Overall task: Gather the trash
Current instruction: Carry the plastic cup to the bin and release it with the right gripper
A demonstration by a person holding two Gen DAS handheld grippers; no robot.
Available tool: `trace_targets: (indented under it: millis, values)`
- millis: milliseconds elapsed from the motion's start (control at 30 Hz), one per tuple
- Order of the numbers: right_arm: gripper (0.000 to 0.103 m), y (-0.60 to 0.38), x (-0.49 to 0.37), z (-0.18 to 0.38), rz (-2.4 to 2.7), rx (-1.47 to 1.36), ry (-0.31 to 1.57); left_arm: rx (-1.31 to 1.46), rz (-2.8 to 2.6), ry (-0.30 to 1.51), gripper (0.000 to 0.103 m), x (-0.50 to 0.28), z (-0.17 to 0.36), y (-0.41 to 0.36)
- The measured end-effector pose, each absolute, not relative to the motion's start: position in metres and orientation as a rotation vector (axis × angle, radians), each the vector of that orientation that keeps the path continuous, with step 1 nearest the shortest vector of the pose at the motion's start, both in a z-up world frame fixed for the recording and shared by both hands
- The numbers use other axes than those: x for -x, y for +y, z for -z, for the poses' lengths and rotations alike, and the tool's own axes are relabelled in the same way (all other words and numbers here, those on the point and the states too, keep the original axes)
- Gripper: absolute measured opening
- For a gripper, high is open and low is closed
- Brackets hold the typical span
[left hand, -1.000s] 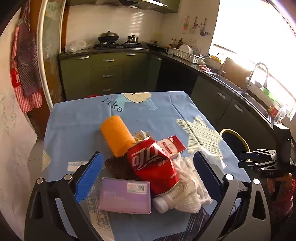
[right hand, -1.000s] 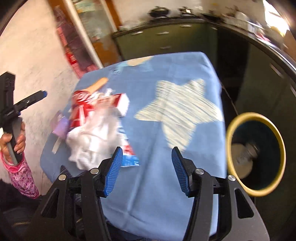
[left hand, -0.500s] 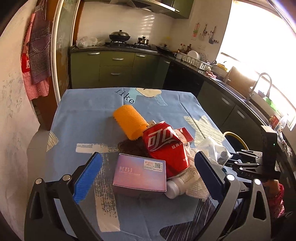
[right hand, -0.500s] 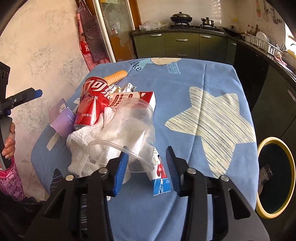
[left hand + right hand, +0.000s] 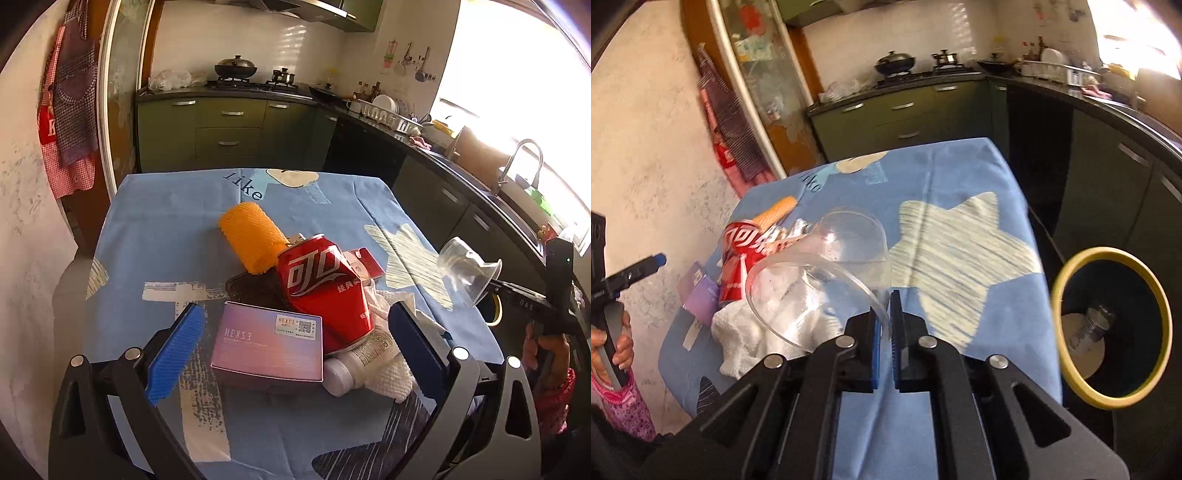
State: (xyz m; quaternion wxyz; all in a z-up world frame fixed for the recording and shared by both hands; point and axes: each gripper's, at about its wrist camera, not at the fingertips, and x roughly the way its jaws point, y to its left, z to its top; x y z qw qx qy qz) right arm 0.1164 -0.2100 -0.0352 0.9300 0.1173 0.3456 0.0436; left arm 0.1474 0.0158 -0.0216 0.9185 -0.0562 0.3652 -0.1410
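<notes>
My right gripper is shut on the rim of a clear plastic cup, which hangs lifted above the table; the same cup shows at the right of the left wrist view. My left gripper stands open around the near end of a trash pile: a purple box, a crushed red can, a white bottle, white paper towel, an orange mesh roll and a red-and-white carton. No pad touches any of these.
A yellow-rimmed dark bin stands on the floor right of the blue tablecloth, with a can and a disc inside. Green kitchen cabinets run behind and along the right. A wall lies left of the table.
The right gripper closed on the clear cup's rim and lifted it off the pile toward the right. The left gripper sank slightly toward the purple box, still open.
</notes>
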Motion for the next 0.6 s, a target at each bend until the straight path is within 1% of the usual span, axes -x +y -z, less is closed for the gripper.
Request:
trace_targets:
  millis: [133,233,367,467,533,600]
  values:
    - [0.005,-0.275,-0.097,0.039,0.154,-0.315,0.69,0.109,0.301,0.752,0.098,-0.147,0.023,0.01]
    - [0.005,-0.319,-0.09,0.052,0.332,-0.323,0.719,0.102,0.301,0.753,0.098,-0.147,0.023,0.006]
    - [0.005,-0.356,-0.093,0.072,0.476,-0.316,0.767,0.094,0.298,0.757,0.098,-0.147,0.023,0.0]
    - [0.007,-0.38,-0.099,0.089,0.534,-0.341,0.795,0.085,0.297,0.766,0.098,-0.149,0.024,-0.005]
    - [0.019,-0.39,-0.102,0.096,0.548,-0.37,0.799,0.079,0.298,0.772,0.098,-0.15,0.024,-0.009]
    - [0.025,-0.396,-0.102,0.099,0.555,-0.391,0.786,0.072,0.298,0.778,0.098,-0.152,0.025,-0.012]
